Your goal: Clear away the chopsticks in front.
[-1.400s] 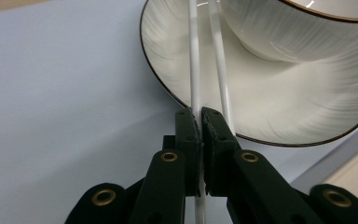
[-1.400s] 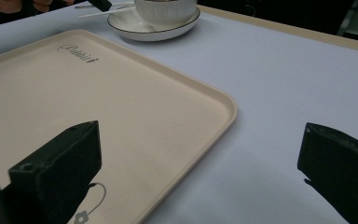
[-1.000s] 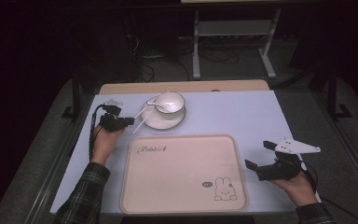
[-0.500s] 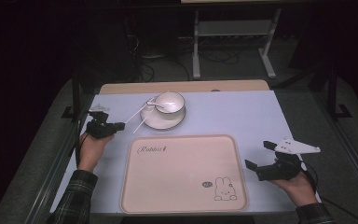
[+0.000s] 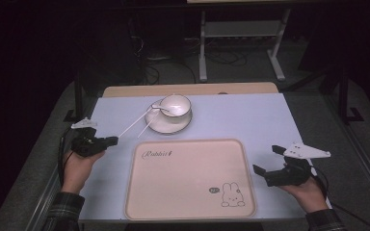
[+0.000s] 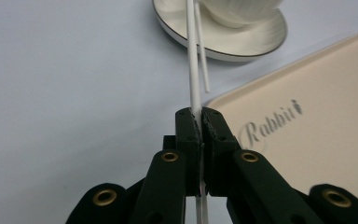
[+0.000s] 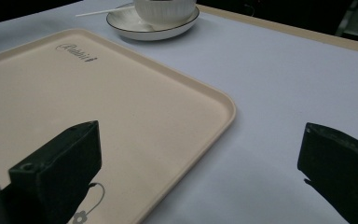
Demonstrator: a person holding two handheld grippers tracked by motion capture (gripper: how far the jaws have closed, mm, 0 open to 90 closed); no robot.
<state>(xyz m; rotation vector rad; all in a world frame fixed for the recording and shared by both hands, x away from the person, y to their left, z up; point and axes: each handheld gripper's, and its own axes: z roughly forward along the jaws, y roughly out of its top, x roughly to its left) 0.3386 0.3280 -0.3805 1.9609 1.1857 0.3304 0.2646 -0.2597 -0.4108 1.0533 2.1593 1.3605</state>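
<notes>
Left gripper [image 5: 110,141], jaws clamped on a white stick [image 6: 193,70], has drawn leftward away from the saucer [image 5: 167,122]; right gripper [image 5: 270,161] unmoved, jaws open.

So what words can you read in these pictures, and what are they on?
"Rabbit": curly script near a corner of the beige tray, clearest in the left gripper view.
A small dark oval mark beside the rabbit drawing on that tray is too small to read.
</notes>
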